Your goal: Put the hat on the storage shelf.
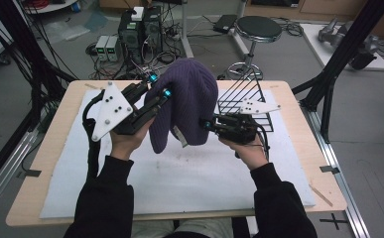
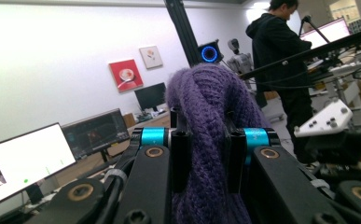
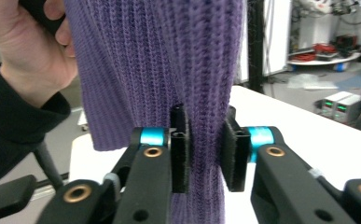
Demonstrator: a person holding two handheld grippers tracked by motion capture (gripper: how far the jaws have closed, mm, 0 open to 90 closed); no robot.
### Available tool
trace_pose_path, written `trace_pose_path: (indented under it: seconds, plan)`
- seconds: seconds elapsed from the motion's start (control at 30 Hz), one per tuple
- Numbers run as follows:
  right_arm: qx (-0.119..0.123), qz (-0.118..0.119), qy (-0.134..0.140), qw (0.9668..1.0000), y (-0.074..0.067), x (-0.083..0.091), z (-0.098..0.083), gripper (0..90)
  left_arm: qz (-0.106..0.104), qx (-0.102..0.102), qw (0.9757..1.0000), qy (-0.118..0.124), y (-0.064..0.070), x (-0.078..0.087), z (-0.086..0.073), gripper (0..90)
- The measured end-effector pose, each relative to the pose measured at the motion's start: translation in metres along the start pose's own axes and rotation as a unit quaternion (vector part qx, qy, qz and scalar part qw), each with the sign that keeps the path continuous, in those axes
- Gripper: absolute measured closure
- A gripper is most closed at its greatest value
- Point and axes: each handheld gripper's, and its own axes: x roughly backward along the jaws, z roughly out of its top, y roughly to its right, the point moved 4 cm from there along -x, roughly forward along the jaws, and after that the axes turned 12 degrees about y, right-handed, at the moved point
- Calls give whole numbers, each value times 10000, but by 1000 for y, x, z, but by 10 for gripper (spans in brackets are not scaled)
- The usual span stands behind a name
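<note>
A purple knitted beanie (image 1: 189, 99) hangs in the air over the middle of the table, with a small white label (image 1: 178, 134) near its lower edge. My left gripper (image 1: 160, 86) is shut on the hat's upper left part and tilts up and to the right. In the left gripper view the knit (image 2: 206, 102) bulges up between the closed pads of that gripper (image 2: 206, 154). My right gripper (image 1: 205, 124) is shut on the hat's lower right edge. In the right gripper view a fold of the fabric (image 3: 169, 70) is pinched between the pads of the right gripper (image 3: 205, 149).
A white mat (image 1: 189, 183) covers most of the wooden table (image 1: 45, 148). A black wire rack (image 1: 251, 94) stands at the back right, close behind my right hand. Beyond the table are a stool (image 1: 258, 27) and computer boxes (image 1: 140, 29). A person (image 2: 281, 56) stands in the background.
</note>
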Motion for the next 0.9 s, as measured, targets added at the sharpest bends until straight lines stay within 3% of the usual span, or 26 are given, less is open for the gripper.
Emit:
trace_pose_path:
  seconds: [0.33, 0.63, 0.9]
  plan:
    - [177, -377, -191, 9989, 14, 17, 20, 819, -353, 504, 9979, -191, -21, 1, -16, 784]
    - [417, -758, -55, 9962, 26, 35, 40, 822, -469, 530, 9970, -313, -29, -2, -25, 785]
    - [545, -1054, -44, 9929, 34, 44, 49, 821, -605, 322, 9972, -295, -29, -21, -28, 785]
